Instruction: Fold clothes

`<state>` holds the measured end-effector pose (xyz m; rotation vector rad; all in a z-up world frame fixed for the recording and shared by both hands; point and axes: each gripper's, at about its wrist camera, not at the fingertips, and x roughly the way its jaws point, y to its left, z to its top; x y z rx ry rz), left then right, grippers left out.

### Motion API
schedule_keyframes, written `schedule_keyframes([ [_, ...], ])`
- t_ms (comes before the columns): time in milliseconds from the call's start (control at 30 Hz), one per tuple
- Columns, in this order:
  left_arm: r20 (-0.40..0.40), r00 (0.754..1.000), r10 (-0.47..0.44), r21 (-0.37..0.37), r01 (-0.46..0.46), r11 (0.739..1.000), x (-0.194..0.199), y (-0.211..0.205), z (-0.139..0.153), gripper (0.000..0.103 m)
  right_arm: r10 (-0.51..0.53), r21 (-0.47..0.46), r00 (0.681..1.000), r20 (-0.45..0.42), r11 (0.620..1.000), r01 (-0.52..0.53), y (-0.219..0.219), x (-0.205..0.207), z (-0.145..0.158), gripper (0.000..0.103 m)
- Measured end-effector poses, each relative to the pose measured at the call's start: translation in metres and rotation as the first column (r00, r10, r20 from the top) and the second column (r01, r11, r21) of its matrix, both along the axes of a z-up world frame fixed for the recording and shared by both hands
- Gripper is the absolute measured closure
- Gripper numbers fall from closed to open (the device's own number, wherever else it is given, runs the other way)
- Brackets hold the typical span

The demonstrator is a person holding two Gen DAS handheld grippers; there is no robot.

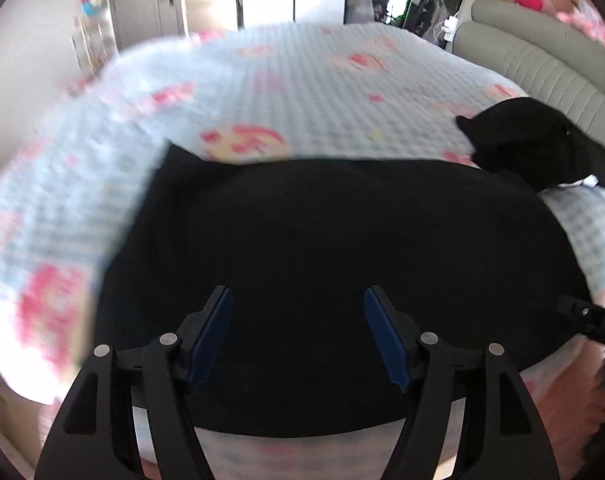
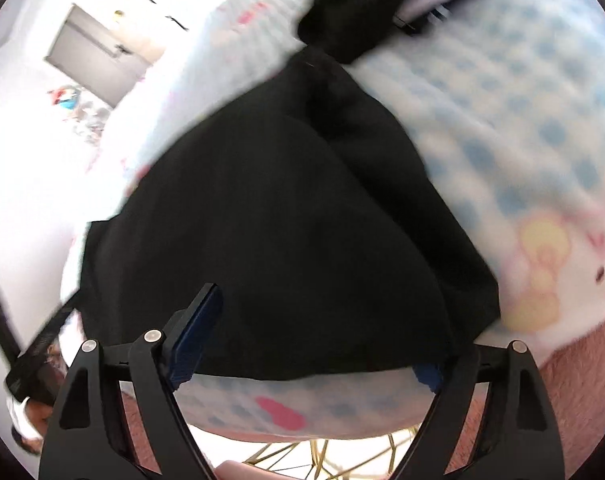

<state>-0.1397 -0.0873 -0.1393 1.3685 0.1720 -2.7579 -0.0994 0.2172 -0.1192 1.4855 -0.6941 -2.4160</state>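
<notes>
A black garment (image 1: 334, 280) lies spread flat on a bed, on a bedspread (image 1: 302, 80) with a pale blue check and pink and yellow prints; its near edge runs along the near edge of the bed, where the bedspread drops over the side. In the left wrist view the left tool (image 1: 298, 304) hangs above the near middle of the garment with its two blue-padded fingers (image 1: 212, 336) standing wide apart and nothing between them; they do not press on the cloth. A second black garment (image 1: 542, 148), loosely bunched with a bit of white showing at its near edge, sits at the far right of the bed, just beside the far right corner of the spread one and close to a grey padded headboard (image 1: 542, 60). In the right wrist view the right tool (image 2: 318, 320) is over the near right part of the same spread garment (image 2: 282, 220), whose right side shows a raised fold. Its left finger (image 2: 194, 332) is clear to see, while the right one is mostly hidden behind the garment's near corner; the fingers are wide apart, and no cloth is visibly pinched. The pictures are blurred at their edges. Beyond the bed on the far left stand a grey door (image 1: 142, 4) and a white wall.
</notes>
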Motion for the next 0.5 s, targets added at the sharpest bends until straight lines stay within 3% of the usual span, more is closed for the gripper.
schedule_keyframes([
  [100, 0.074, 0.997, 0.006, 0.077, -0.012, 0.997, -0.009, -0.001, -0.032, 0.031, 0.017, -0.006, 0.999, 0.048, 1.000, -0.016, -0.009, -0.007, -0.014, 0.009],
  [200, 0.062, 0.998, 0.016, 0.189, -0.028, 0.982, -0.003, -0.015, -0.056, 0.027, -0.015, -0.011, 0.997, 0.075, 1.000, 0.016, -0.016, -0.011, -0.029, 0.006],
  [233, 0.046, 0.999, 0.010, 0.183, -0.018, 0.983, 0.003, -0.012, -0.057, 0.027, -0.026, -0.008, 0.998, 0.061, 1.000, 0.026, -0.020, -0.010, -0.025, 0.007],
  [267, 0.032, 0.999, 0.003, 0.175, -0.009, 0.984, 0.008, -0.010, -0.058, 0.027, -0.036, -0.005, 0.998, 0.047, 0.999, 0.037, -0.023, -0.009, -0.021, 0.010],
  [333, 0.010, 1.000, -0.004, 0.133, 0.002, 0.991, 0.010, -0.003, -0.060, 0.026, -0.041, 0.021, 0.999, 0.020, 0.999, 0.041, -0.030, -0.007, -0.010, 0.031],
  [400, -0.003, 1.000, 0.004, 0.137, -0.003, 0.991, 0.009, -0.004, -0.060, 0.026, -0.046, -0.008, 0.998, -0.036, 0.999, 0.046, -0.032, -0.002, 0.004, 0.047],
  [500, -0.022, 1.000, 0.012, 0.177, -0.008, 0.984, 0.012, -0.008, -0.062, 0.026, -0.065, -0.050, 0.994, -0.093, 0.997, 0.061, -0.034, 0.002, 0.025, 0.055],
])
